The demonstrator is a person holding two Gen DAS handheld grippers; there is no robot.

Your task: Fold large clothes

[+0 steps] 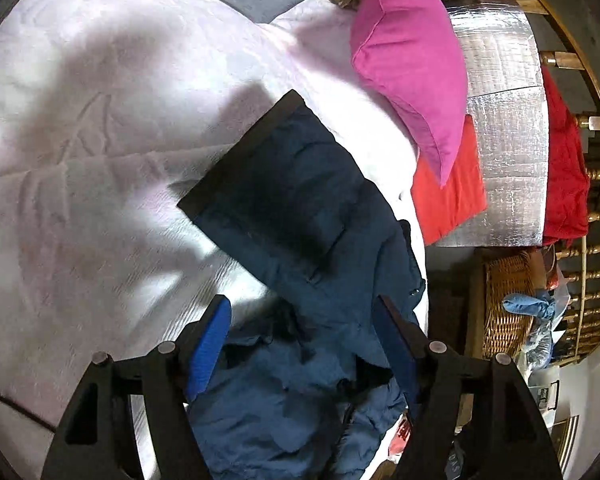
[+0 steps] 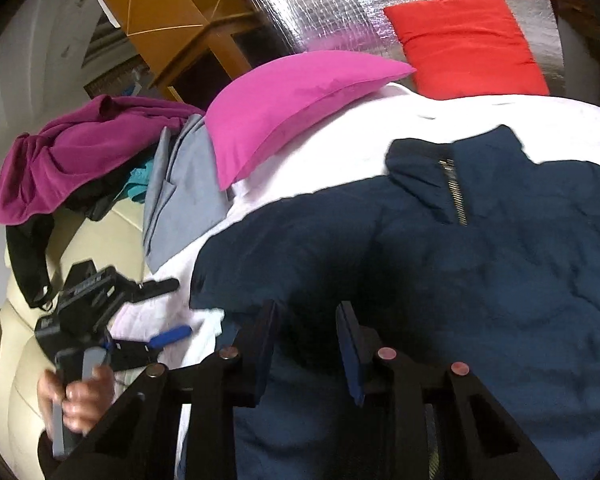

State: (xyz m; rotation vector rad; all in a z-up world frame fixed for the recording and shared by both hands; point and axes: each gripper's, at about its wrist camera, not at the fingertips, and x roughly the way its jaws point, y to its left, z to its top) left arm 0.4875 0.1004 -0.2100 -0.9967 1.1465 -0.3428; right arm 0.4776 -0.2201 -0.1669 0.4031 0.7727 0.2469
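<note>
From the left wrist view, a pale quilted bedspread (image 1: 100,160) covers the bed and fills everything from nine to twelve o'clock. A navy padded jacket (image 1: 300,208) lies on it at centre, one sleeve with a dark cuff reaching toward eleven o'clock. The left gripper (image 1: 304,320) hangs above the jacket's crumpled lower part with its blue-padded fingers released, spread wide, nothing pinched. A magenta pillow (image 1: 408,60) sits at one o'clock, a red cushion (image 1: 448,196) beside it against silvery foil sheeting (image 1: 508,128). A wicker basket (image 1: 508,300) stands at four o'clock; the clutter behind it is too blurred to name.

From the right wrist view, the jacket (image 2: 440,272) spreads across centre, zip and collar at one o'clock. The right gripper (image 2: 306,320) hovers over a shadowed patch, its jaws narrow but apart and clear of the cloth. At eight o'clock a hand (image 2: 80,396) grips the other tool's handle, motion-smeared. A purple garment (image 2: 72,148) heaps at ten o'clock beside grey cloth (image 2: 184,192)
</note>
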